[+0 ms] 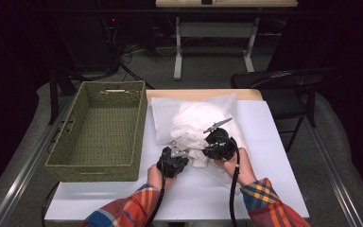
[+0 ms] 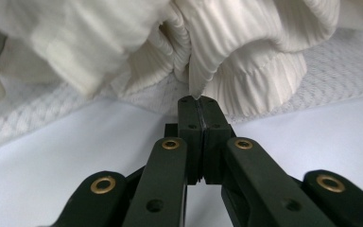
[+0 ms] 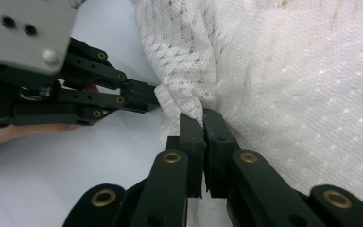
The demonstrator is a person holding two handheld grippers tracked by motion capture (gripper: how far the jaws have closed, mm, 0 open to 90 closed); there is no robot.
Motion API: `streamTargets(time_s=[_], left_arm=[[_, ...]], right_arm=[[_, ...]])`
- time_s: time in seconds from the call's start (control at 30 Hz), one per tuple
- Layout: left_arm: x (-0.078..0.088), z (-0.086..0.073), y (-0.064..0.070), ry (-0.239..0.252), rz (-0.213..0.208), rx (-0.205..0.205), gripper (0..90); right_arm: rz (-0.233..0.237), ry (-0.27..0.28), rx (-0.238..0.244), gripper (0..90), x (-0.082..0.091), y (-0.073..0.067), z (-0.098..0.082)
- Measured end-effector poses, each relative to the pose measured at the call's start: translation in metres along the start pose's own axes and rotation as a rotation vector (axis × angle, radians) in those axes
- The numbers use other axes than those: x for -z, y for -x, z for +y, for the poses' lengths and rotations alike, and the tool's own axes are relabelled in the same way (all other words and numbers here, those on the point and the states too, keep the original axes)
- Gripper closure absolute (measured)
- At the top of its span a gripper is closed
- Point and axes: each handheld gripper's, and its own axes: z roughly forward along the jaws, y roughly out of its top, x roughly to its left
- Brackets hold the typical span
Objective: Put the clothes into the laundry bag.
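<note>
Both grippers, left and right, pinch only thin garment edges; fabric could slip out when lifted toward the basket.

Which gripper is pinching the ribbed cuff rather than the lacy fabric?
The left gripper: its shut jaws nip the ribbed cuff, while the right gripper clamps the lacy fabric.

Setting: a lab or recording room, dimly lit outside the work area. Evidence: a small wooden table covered with a white sheet stands on grey carpet, with bundled black cables on the floor by dark equipment behind it. A second white-legged height-adjustable bench stands at the back, a black folding metal chair to one side.
</note>
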Motion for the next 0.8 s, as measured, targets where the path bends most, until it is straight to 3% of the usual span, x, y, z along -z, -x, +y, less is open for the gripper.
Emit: streamTargets(time_s=[0.07,0.13,0.2,0.3,0.37,0.43,0.6,0.73,0.8], left_arm=[[0.004,-0.003,-0.001,0.006,0.003,0.0,89.1],[0.007,-0.005,-0.004,0.009,-0.015,0.04,88.0],[0.012,-0.004,-0.006,0.01,-0.013,0.054,78.1],[0.014,0.0,-0.008,0.017,-0.019,0.069,70.6],[0.009,0.005,-0.008,0.02,-0.035,0.072,70.2],[0.002,0.011,-0.006,0.034,-0.052,0.066,76.0],[-0.019,0.034,0.001,0.085,-0.124,0.115,89.0],[-0.034,0.041,0.006,0.047,-0.089,0.097,88.8],[-0.034,0.038,0.008,0.013,-0.06,0.063,82.0]], right_arm=[[0.001,0.001,-0.001,88.0,0.0,0.0,0.0],[0.001,0.001,0.002,88.0,0.001,0.001,0.0],[0.0,-0.003,0.004,88.0,0.0,0.001,0.001],[0.0,-0.001,0.006,87.9,0.0,0.0,0.001],[-0.001,-0.001,0.006,87.9,-0.001,0.0,0.002],[0.001,-0.003,0.0,88.0,-0.001,0.0,0.002],[0.003,0.0,0.002,88.3,-0.001,-0.001,0.001],[0.002,0.006,-0.003,88.3,0.001,0.002,0.0],[0.003,0.0,-0.005,88.3,0.001,0.004,-0.001]])
